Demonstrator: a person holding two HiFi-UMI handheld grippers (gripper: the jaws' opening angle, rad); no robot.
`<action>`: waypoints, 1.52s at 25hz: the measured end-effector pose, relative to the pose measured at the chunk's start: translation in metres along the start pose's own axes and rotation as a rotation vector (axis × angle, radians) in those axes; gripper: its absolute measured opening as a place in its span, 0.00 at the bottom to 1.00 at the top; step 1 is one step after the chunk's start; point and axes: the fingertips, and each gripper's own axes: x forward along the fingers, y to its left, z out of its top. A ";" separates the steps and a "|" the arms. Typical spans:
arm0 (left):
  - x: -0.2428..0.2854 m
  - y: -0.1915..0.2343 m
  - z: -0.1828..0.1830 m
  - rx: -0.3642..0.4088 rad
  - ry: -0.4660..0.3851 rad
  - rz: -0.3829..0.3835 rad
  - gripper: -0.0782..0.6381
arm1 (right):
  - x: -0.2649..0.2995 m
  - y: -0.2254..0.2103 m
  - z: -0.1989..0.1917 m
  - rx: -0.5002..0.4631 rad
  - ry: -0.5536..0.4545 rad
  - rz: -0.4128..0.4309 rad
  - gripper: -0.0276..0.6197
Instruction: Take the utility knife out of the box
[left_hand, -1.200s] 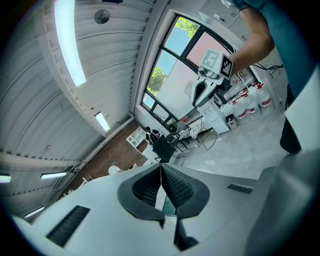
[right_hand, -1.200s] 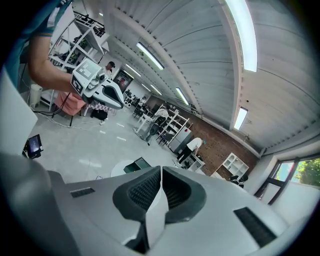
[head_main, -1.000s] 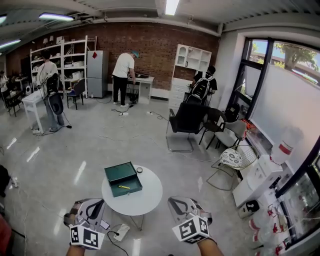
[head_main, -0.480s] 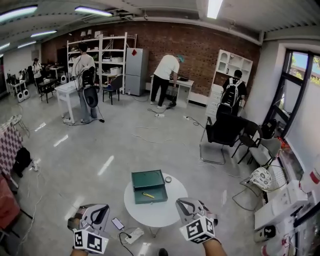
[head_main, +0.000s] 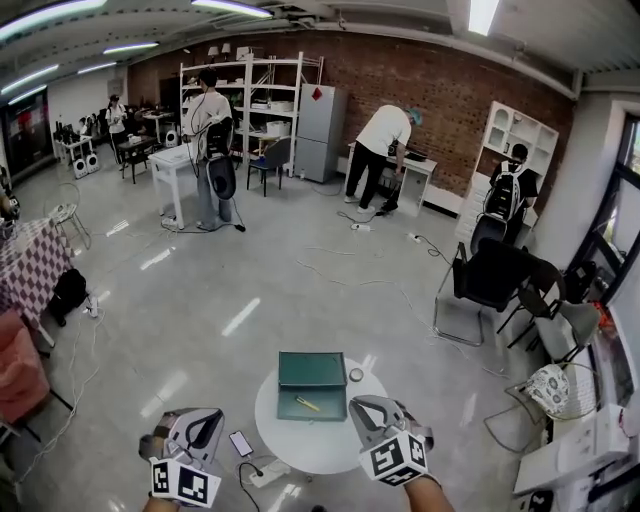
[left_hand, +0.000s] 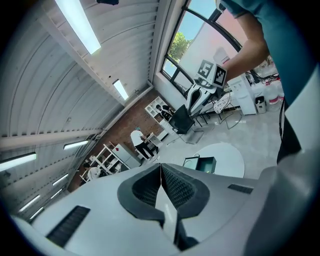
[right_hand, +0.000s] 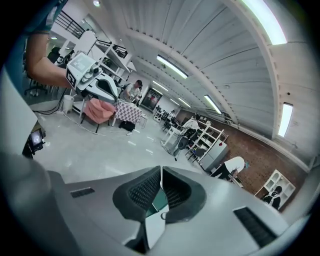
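An open green box (head_main: 312, 385) sits on a small round white table (head_main: 300, 445) low in the head view. Inside it lies a yellow utility knife (head_main: 307, 404). My left gripper (head_main: 203, 418) hangs left of the table over the floor, its jaws shut and empty. My right gripper (head_main: 366, 405) is at the table's right edge, just right of the box, also shut on nothing. In the left gripper view the pads (left_hand: 172, 182) meet, with the box (left_hand: 200, 163) ahead. The right gripper view shows shut jaws, and a corner of the box (right_hand: 159, 200) below them.
A small ring-shaped object (head_main: 357, 375) lies on the table beside the box. A phone (head_main: 240, 443) and a white power strip (head_main: 268, 472) lie on the floor left of the table. A black chair (head_main: 490, 280) stands farther right; people work at the back.
The head view has swung and come closer to the table, which now sits larger between the two grippers. Both grippers have moved forward toward it, still shut.
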 end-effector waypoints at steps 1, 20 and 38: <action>0.007 0.002 0.001 -0.004 0.008 0.003 0.14 | 0.007 -0.005 -0.002 0.000 -0.005 0.011 0.10; 0.130 -0.019 0.015 -0.038 0.121 -0.005 0.14 | 0.103 -0.076 -0.080 0.037 -0.046 0.153 0.10; 0.223 -0.020 -0.086 -0.085 0.048 -0.148 0.14 | 0.236 -0.011 -0.121 0.106 0.108 0.253 0.10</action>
